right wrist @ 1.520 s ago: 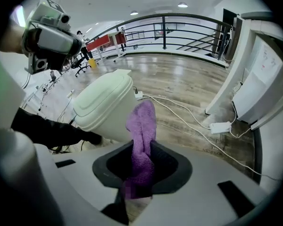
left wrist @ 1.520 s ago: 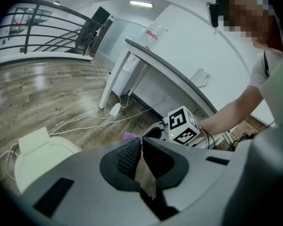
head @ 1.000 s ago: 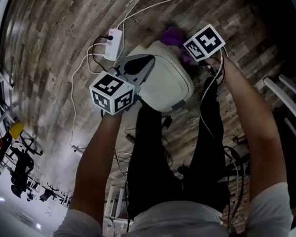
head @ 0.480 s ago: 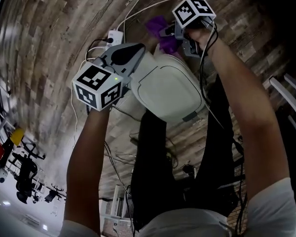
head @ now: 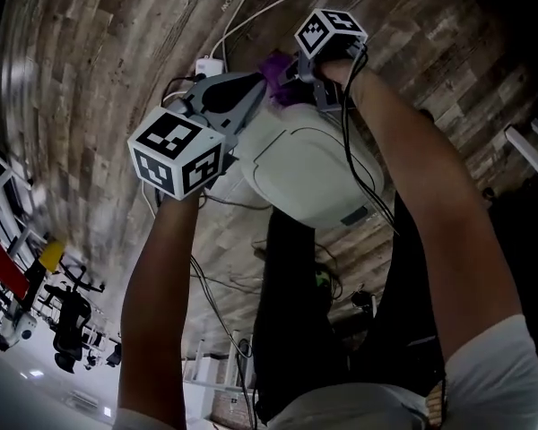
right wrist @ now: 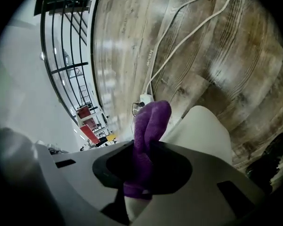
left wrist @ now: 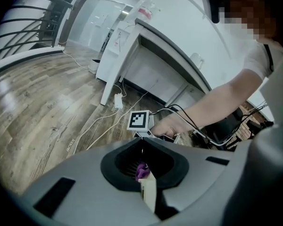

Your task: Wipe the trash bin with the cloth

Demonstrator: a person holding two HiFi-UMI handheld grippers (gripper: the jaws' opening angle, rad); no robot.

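One broad floor of wood planks (head: 90,79) fills the head view, and the person stands on it in dark trousers (head: 296,321), both bare forearms reaching forward. The white trash bin (head: 305,164) sits near the middle of that view, just ahead of the legs, with its lid down.

At the bin's 10 o'clock edge lies the left gripper (head: 251,92), its marker cube toward the person. In the left gripper view its jaws are drawn together, and a narrow cream edge of the bin runs up between them, so they look closed on the bin's rim.

At the bin's 12 o'clock edge is the right gripper (head: 293,77), its cube uppermost. Its jaws are clamped on the purple cloth (head: 273,65). The right gripper view shows a fold of the cloth standing up out of the jaws, with the bin's cream wall just to the cloth's right. From the head view the cloth lies at the bin's far top edge, between the two grippers' tips; whether it presses on the bin I cannot tell.

Beyond the bin, at about 11 o'clock, a white power strip (head: 208,65) lies on the floor. Thin white cables (head: 251,7) run from it toward 1 o'clock.
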